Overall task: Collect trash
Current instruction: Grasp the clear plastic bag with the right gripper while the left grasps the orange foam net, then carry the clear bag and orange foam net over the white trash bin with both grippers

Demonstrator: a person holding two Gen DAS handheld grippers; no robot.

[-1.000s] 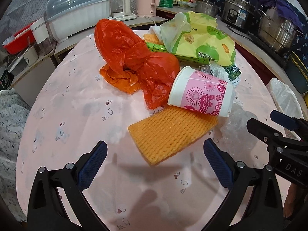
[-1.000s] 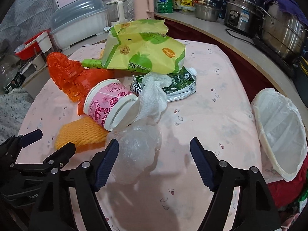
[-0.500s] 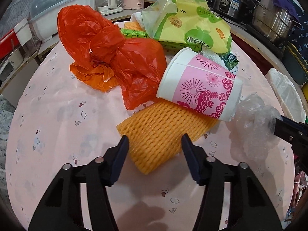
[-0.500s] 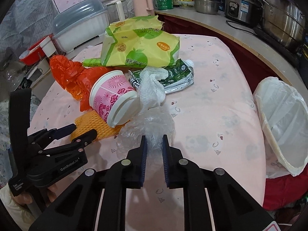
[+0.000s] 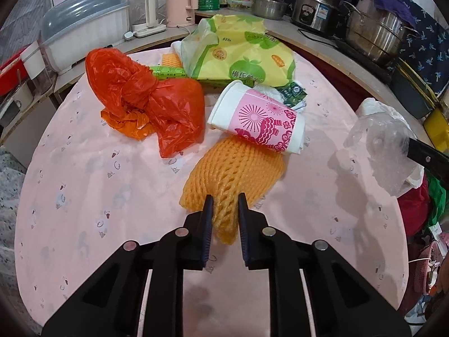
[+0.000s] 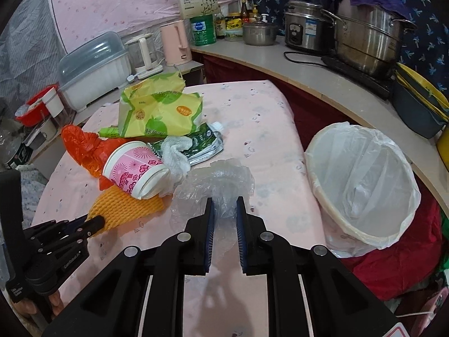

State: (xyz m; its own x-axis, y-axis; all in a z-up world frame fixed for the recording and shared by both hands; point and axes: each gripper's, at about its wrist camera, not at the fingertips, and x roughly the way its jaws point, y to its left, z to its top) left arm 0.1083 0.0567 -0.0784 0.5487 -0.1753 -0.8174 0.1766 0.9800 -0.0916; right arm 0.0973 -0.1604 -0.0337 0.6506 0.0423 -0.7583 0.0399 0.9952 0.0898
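Observation:
A heap of trash lies on the pink table (image 5: 84,196): an orange foam net (image 5: 235,168), a pink paper cup (image 5: 261,118) on its side, a red plastic bag (image 5: 146,98) and a yellow-green bag (image 5: 241,53). My left gripper (image 5: 226,199) is closing its jaws, and the pads pinch the near edge of the foam net. My right gripper (image 6: 224,200) is shut on a crumpled clear plastic bag (image 6: 221,177), held just off the table. A white-lined bin (image 6: 362,233) stands to its right, beside the table's edge.
White crumpled paper (image 6: 176,151) and a green foil pack (image 6: 204,140) lie behind the cup. The counter (image 6: 308,64) behind and to the right carries steel pots, a rice cooker and bottles. Kettles and a lidded dish box (image 5: 84,28) stand at the back left.
Both grippers went from wide open to pinched. The left one moved up to the foam net and closed on it. The right one closed on the clear bag and lifted it toward the right.

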